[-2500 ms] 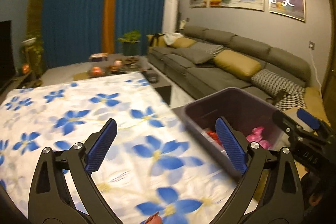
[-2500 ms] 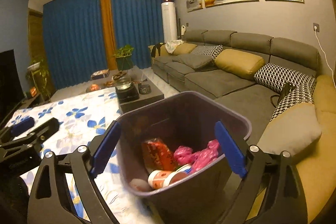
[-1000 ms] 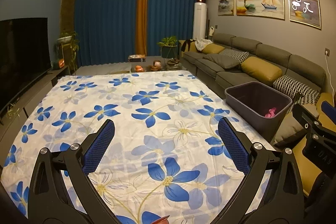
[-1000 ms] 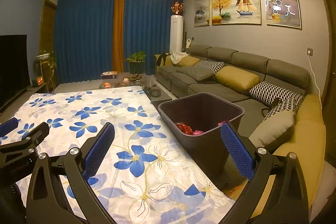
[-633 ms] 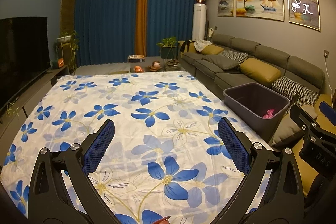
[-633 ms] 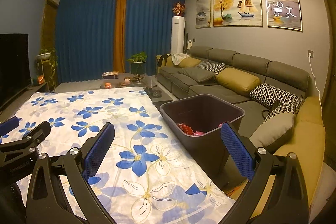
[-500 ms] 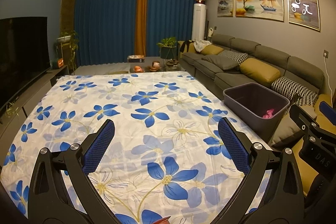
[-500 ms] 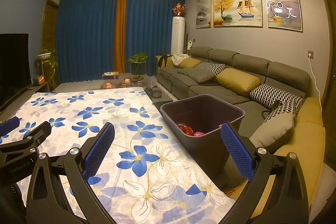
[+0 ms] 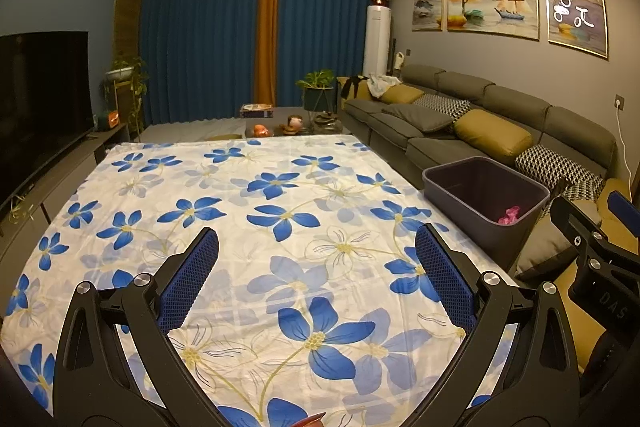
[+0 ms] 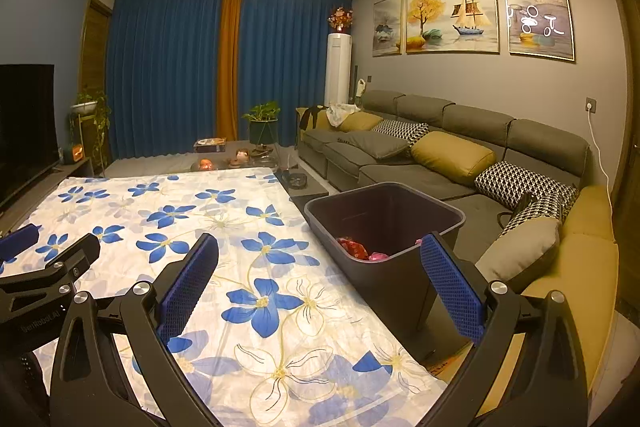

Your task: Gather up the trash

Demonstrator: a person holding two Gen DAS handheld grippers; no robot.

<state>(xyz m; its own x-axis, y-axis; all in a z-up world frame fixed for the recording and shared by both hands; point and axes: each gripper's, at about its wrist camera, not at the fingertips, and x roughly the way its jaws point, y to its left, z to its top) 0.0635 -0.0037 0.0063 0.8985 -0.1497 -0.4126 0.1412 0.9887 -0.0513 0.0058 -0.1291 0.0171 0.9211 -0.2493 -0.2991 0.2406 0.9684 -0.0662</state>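
Observation:
A dark plastic bin (image 9: 484,197) stands at the right edge of the white cloth with blue flowers (image 9: 240,227); it also shows in the right wrist view (image 10: 384,227). Pink trash (image 9: 509,215) and red trash (image 10: 354,247) lie inside it. My left gripper (image 9: 316,279) is open and empty above the cloth, left of the bin. My right gripper (image 10: 320,279) is open and empty, held back from the bin's near side. I see no loose trash on the cloth.
A grey sofa (image 10: 440,155) with yellow and patterned cushions runs along the right wall behind the bin. A TV (image 9: 40,95) on a low cabinet lines the left. A low table with small items (image 9: 288,125) and blue curtains stand at the back.
Both grippers have pulled back and up from the bin, which now sits farther off. In the last half second almost nothing moved.

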